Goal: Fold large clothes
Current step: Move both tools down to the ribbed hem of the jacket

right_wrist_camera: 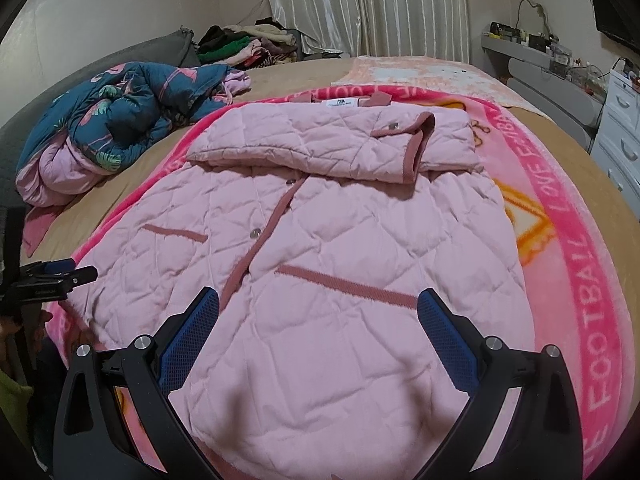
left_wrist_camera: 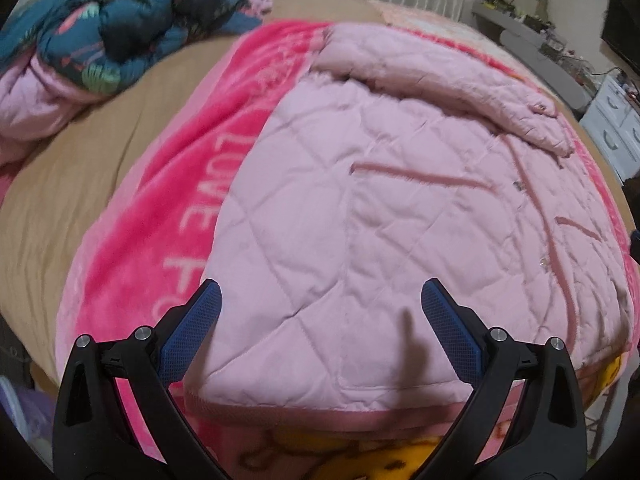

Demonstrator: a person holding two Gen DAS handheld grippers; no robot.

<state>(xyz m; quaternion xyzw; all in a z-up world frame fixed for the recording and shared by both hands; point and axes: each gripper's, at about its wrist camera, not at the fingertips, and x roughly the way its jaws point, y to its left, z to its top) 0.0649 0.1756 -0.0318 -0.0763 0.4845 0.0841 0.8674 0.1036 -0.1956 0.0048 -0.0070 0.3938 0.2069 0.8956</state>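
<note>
Jacket (right_wrist_camera: 320, 280) flat on blanket (right_wrist_camera: 580, 240) — crumpled quilt (right_wrist_camera: 120, 112) behind, left.

You are working over a bright pink blanket (right_wrist_camera: 576, 240) with white lettering, lying on a tan bedsheet (right_wrist_camera: 132, 168). A bundled teal floral quilt (right_wrist_camera: 132, 108) is sitting at your far left. Piled clothes (right_wrist_camera: 248, 46) are resting before pale curtains (right_wrist_camera: 372, 4); white drawers (right_wrist_camera: 624, 128) are standing at right.
</note>
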